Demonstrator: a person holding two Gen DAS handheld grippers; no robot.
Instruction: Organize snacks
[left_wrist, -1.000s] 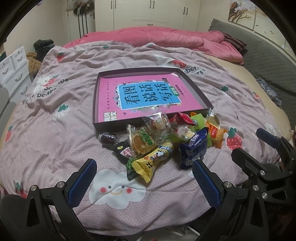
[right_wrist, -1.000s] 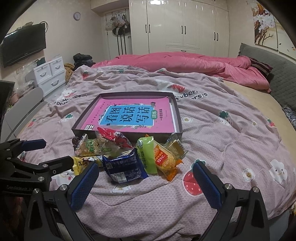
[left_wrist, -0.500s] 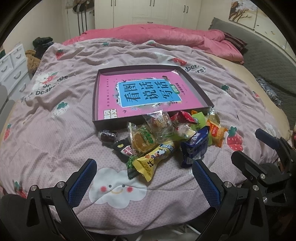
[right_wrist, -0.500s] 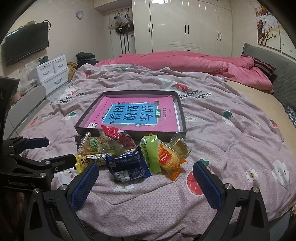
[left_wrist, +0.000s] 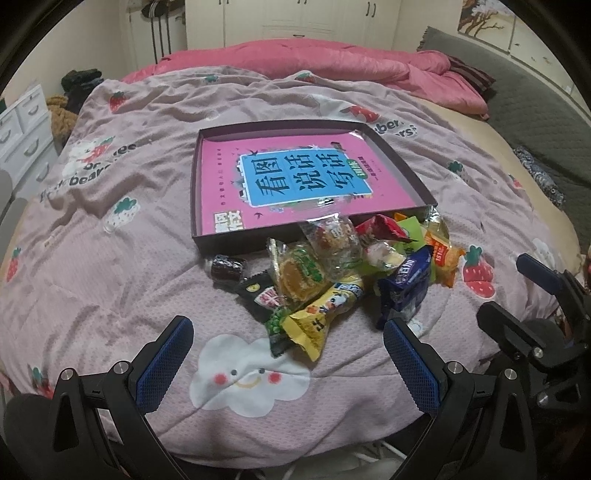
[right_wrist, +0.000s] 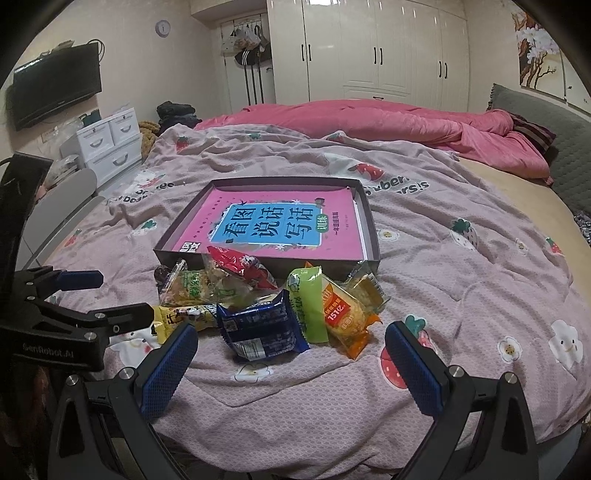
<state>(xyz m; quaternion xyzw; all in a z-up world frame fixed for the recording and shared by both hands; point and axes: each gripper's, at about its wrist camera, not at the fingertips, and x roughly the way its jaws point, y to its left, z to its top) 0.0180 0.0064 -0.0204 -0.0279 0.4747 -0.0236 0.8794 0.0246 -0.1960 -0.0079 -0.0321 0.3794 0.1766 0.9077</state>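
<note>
My left gripper (left_wrist: 288, 354) hangs with its blue pads spread wide, nothing between them, above the near edge of the pink quilt (left_wrist: 110, 288). My right gripper (right_wrist: 290, 362) is spread just as wide and empty. Just ahead of both lies the snack pile (left_wrist: 332, 273) on the quilt: a yellow packet (left_wrist: 317, 314), a dark blue packet (right_wrist: 258, 328), a green one (right_wrist: 308, 302) and an orange one (right_wrist: 343, 314) among others. The pile rests against the near wall of the shallow dark tray (left_wrist: 195, 184), which holds a pink book (left_wrist: 295, 181).
</note>
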